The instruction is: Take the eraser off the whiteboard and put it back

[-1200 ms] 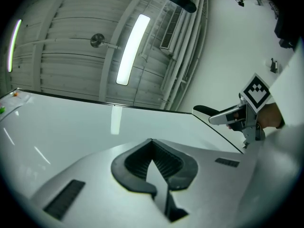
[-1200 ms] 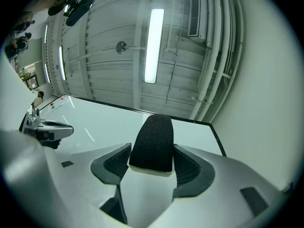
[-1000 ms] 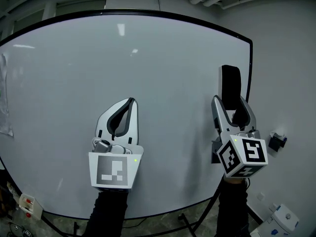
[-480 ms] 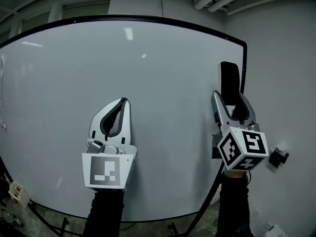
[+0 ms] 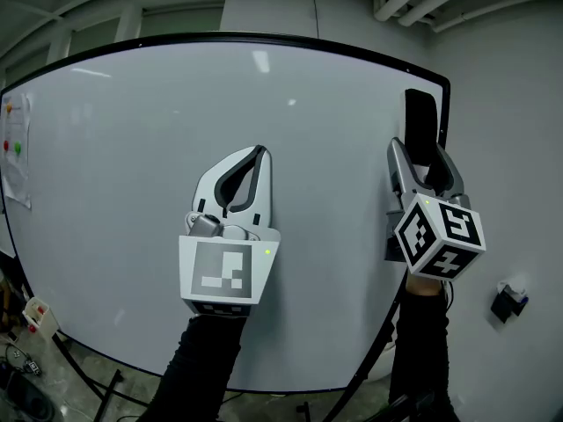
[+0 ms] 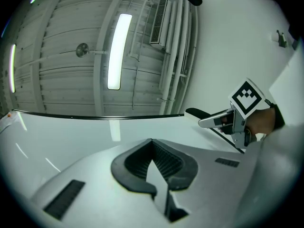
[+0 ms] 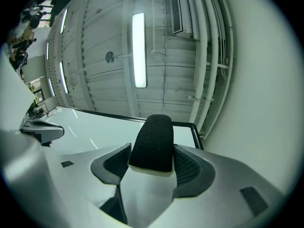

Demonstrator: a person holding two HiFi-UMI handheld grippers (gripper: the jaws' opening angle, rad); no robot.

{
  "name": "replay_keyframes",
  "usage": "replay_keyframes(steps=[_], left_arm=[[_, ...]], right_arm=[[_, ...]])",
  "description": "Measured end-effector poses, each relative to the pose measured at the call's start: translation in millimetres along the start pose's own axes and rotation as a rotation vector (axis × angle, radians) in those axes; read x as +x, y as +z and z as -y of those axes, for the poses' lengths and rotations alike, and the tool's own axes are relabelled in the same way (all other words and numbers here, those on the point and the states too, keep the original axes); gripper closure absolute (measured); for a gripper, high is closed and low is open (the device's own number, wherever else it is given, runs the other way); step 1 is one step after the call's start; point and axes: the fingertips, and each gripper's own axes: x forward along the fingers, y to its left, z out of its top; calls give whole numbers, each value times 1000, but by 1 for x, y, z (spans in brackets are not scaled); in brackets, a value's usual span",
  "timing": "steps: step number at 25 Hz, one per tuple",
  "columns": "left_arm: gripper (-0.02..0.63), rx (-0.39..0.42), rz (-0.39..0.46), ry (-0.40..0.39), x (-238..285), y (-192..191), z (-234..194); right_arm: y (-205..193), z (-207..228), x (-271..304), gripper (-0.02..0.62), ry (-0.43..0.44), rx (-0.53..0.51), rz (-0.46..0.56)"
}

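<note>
The right gripper [image 5: 424, 161] is pinching the eraser [image 5: 420, 121], one pad pressing on each of its sides. The black felt end is sticking up past the jaw tips and a pale strip is showing at its near end. It's sitting over at the far right edge of the whiteboard [image 5: 114, 148], right against the black frame. I honestly can't tell if the eraser is touching the board or just hovering in front of it.

The left gripper [image 5: 255, 154] is hanging in front of the middle of the board with its jaws pressed together and nothing between them. Both grippers are pointing upward, well apart from each other.

A paper [image 5: 15, 152] with coloured dots is hanging at the board's left edge. A small black thing [image 5: 510, 301] is sitting on the wall to the right of the board.
</note>
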Motion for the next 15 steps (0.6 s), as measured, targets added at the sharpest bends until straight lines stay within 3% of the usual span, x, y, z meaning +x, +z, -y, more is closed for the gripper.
replay_keyframes(steps=[7,11,15], left_arm=[[600,-16,-52,-21,25,-5,21],[600,-15,-6,-34,39,20,35],[600,-20,-17,-48,45,19,48]], right_arm=[[9,21,14,314,-16,21,-18],[11,34,22,314,-23,36,-37],[7,48,34,314,-24,28,-65]])
